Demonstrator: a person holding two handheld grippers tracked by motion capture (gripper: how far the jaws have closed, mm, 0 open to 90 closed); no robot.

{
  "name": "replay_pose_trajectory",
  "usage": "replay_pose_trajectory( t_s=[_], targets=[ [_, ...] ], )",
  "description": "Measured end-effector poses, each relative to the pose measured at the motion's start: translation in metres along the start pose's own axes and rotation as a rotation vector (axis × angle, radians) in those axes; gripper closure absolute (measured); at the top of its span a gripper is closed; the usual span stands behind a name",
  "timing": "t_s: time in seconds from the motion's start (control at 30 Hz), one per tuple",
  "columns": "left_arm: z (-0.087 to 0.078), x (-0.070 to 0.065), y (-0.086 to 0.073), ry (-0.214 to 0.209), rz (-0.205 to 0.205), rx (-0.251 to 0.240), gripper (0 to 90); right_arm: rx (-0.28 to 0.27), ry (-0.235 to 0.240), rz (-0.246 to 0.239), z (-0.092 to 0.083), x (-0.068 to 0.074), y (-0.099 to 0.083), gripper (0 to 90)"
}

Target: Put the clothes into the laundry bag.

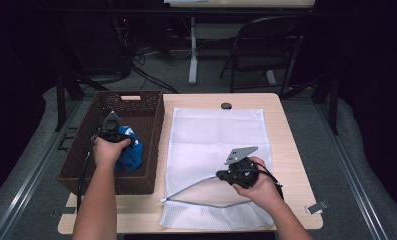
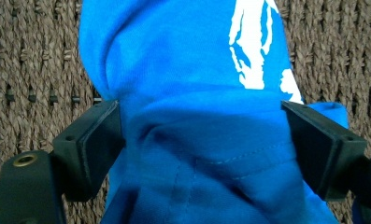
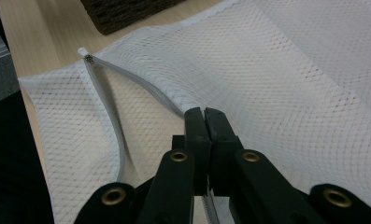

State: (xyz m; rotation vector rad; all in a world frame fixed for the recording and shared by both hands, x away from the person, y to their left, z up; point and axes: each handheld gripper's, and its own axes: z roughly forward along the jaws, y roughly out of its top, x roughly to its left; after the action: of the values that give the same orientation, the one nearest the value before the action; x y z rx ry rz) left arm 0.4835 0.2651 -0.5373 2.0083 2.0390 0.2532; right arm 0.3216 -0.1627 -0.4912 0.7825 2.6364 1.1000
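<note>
Left claw [image 2: 204, 140] stands wide, jaws touching a blue shirt [image 2: 192, 93] in the basket [image 1: 151, 120]. Right claw [image 3: 204, 116] is clamped on the mesh bag's [image 3: 290, 70] zipper edge on the surface [image 1: 286, 135].

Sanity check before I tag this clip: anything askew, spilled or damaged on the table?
Nothing stands out. The mesh laundry bag lies flat on the table, its zipper open, the right gripper shut on the upper edge. The blue shirt sits bunched in the wicker basket, between the left gripper pads.
</note>
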Motion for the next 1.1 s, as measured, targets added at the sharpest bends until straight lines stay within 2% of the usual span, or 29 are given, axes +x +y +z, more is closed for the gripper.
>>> replay_pose_trajectory(
  t_s=[0.17,0.47,0.8,1.1],
  targets=[
    [0.0024,0.0004,-0.0004,0.002,-0.013,0.012,15.4,-0.002,-0.001,0.002,-0.0003,-0.0001,-0.0001,88.8],
    [0.0042,0.0006,-0.0008,-0.001,0.002,0.020,15.6,-0.001,0.000,0.004,-0.0005,0.0002,-0.0002,88.9],
    [0.0049,-0.0004,-0.0009,0.003,-0.001,0.021,20.8,-0.003,0.000,0.000,-0.0006,-0.0003,-0.0002,88.9],
    [0.0057,-0.0005,-0.0014,0.000,-0.001,0.012,22.0,-0.004,0.000,0.002,-0.0008,-0.0003,-0.0001,88.9]
  ],
)
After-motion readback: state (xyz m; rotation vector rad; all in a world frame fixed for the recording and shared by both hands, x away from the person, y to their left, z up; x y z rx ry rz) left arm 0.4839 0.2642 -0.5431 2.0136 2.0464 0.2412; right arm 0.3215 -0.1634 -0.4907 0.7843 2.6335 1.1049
